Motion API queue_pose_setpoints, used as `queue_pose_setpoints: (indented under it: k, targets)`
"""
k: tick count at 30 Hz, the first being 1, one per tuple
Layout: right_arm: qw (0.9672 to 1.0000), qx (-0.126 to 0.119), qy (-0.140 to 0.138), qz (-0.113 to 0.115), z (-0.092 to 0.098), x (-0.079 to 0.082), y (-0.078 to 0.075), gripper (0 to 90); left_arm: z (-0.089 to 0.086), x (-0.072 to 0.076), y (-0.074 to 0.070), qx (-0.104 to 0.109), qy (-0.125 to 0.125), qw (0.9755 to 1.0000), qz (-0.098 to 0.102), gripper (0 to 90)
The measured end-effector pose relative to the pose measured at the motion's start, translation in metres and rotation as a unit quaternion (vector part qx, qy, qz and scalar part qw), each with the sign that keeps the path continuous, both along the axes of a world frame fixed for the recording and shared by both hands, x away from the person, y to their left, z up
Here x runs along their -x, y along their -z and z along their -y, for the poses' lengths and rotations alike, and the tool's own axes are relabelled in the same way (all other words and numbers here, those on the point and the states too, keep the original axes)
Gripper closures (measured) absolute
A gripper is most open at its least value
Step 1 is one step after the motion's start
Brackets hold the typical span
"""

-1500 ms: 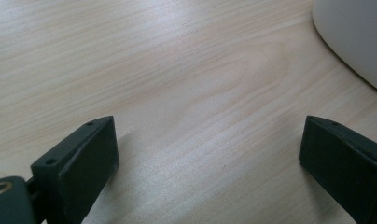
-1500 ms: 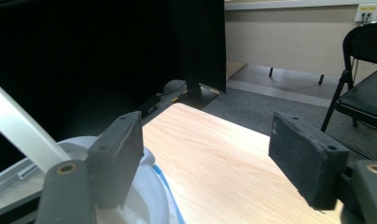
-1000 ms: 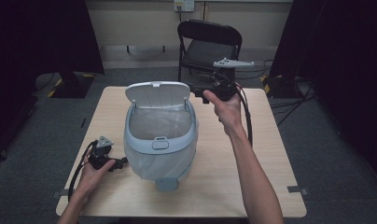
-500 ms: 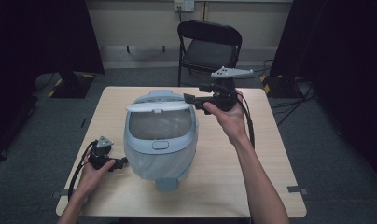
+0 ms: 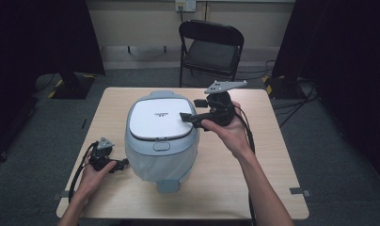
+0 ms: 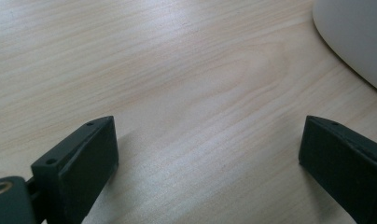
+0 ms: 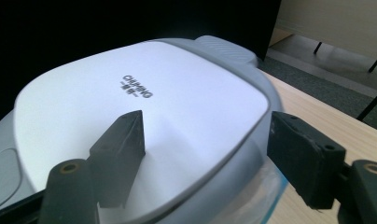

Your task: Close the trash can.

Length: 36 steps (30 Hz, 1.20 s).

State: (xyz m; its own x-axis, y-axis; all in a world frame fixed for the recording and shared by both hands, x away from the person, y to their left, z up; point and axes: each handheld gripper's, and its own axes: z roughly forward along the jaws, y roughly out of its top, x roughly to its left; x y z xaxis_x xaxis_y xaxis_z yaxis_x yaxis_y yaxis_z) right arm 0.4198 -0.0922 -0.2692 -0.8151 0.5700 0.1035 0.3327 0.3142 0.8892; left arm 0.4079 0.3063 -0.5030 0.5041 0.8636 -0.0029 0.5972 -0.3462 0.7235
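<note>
A: Where is the work standing right now?

B: The rice cooker [image 5: 161,139] is sitting in the middle of the table [image 5: 235,188], and its white lid [image 5: 161,118] is lying flat over the body, so I am judging the closing as nearly done.

A: Nearly, not fully?

B: I am not able to tell whether the latch is caught. The front button [image 5: 161,146] is showing just below the lid's edge, but nothing in the pictures is telling me it has clicked.

A: What are the right tongs [image 5: 188,118] doing?

B: They are resting at the lid's right edge with the jaws standing apart. In the right gripper view one finger [image 7: 119,156] is lying on the white panel and the other finger [image 7: 301,158] is hanging out past the rim, so they are pressing on the lid, not clamping anything.

A: And the left tongs [image 5: 124,163]?

B: They are lying low on the table just beside the cooker's left side, jaws wide apart with bare wood between them in the left gripper view, holding nothing.

A: So what is left?

B: Probably a firm push downward to seat the lid, then lifting the right tongs clear. A clear liner seems to be sticking out under the rim, which could be keeping the lid from seating.
</note>
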Motion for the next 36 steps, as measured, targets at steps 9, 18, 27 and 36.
queue_pose_setpoints:
  k: [9, 18, 27, 36]
  targets:
    - [0.9998, 0.016, -0.006, 0.005, -0.014, 0.016, 0.002, 24.1, 0.000, 0.000, 0.000, 0.000, 0.000, 1.0000, 0.000, 4.1]
    - [0.9989, 0.020, -0.025, 0.034, -0.038, 0.035, 0.004, 24.5, 0.000, 0.000, 0.000, 0.000, 0.000, 1.0000, 0.000, 4.1]
    - [0.9969, 0.039, -0.035, 0.058, -0.056, 0.045, 0.007, 26.1, 0.000, 0.000, 0.000, 0.000, 0.000, 1.0000, 0.000, 4.1]
    - [0.9979, 0.020, -0.035, 0.051, -0.052, 0.035, 0.008, 25.7, 0.000, 0.000, 0.000, 0.000, 0.000, 1.0000, 0.000, 4.0]
